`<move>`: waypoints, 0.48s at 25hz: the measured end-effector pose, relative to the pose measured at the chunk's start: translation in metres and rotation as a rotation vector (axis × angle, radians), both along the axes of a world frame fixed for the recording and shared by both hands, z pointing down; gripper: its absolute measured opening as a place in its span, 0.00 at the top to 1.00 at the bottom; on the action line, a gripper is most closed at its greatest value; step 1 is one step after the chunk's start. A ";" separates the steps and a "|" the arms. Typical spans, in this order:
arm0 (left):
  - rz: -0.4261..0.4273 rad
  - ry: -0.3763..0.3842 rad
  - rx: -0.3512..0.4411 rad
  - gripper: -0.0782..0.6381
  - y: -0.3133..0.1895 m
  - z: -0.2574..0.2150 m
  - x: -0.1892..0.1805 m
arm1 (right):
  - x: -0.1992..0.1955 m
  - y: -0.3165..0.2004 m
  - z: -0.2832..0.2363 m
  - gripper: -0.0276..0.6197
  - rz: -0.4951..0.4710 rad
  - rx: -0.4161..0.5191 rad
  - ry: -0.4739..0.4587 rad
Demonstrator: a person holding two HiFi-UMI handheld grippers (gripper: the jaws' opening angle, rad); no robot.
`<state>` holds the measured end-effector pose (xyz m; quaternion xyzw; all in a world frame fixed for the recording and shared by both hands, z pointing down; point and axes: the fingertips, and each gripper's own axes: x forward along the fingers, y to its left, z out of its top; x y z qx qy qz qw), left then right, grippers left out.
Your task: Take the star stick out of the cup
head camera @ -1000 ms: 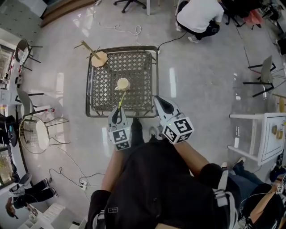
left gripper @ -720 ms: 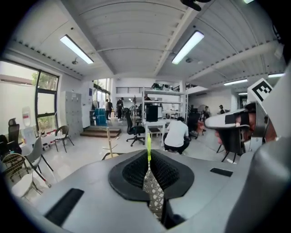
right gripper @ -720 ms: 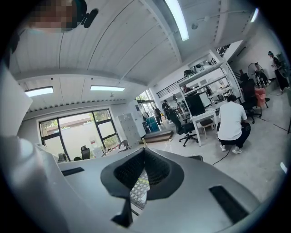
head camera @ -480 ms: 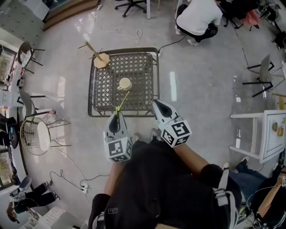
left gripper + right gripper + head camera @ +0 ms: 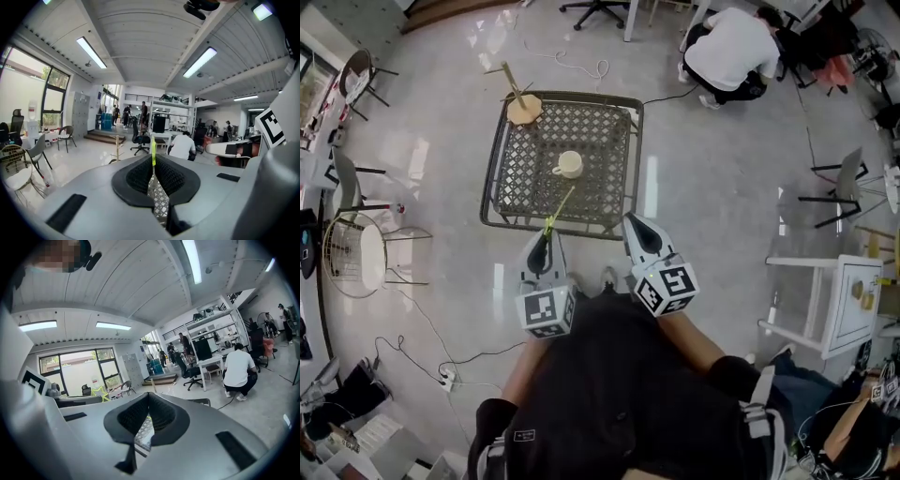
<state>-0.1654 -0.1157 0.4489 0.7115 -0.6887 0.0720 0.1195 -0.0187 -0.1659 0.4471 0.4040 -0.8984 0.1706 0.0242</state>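
Note:
A cream cup stands in the middle of the metal lattice table. The thin yellow-green star stick slants from just this side of the cup back to my left gripper, which is shut on it at the table's near edge. In the left gripper view the stick rises upright out of the closed jaws of the left gripper. In the right gripper view its star shows at the left. My right gripper hovers off the table's near right corner, jaws together and empty.
A wooden stand sits on the table's far left corner. A round wire chair is at the left and a white cabinet at the right. A person in white crouches beyond the table. Cables lie across the floor.
My left gripper has drawn back toward me with the stick, whose far end has come away from the cup. The right gripper has held its place.

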 end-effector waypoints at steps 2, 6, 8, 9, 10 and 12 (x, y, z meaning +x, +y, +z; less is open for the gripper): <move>-0.001 0.006 -0.001 0.85 0.004 0.001 -0.003 | -0.004 0.004 0.001 0.94 -0.004 0.001 0.006; 0.004 0.008 0.005 0.85 0.009 0.001 -0.010 | -0.013 0.010 0.002 0.94 -0.006 0.008 0.016; 0.008 0.011 0.008 0.85 0.010 0.002 -0.016 | -0.020 0.013 0.002 0.94 -0.002 0.007 0.018; 0.010 0.013 0.009 0.85 0.011 0.002 -0.020 | -0.023 0.014 0.003 0.94 -0.001 0.008 0.020; 0.011 0.014 0.010 0.85 0.012 0.003 -0.023 | -0.027 0.015 0.004 0.94 -0.001 0.008 0.022; 0.014 0.018 0.011 0.85 0.013 0.005 -0.029 | -0.033 0.017 0.005 0.94 0.000 0.010 0.027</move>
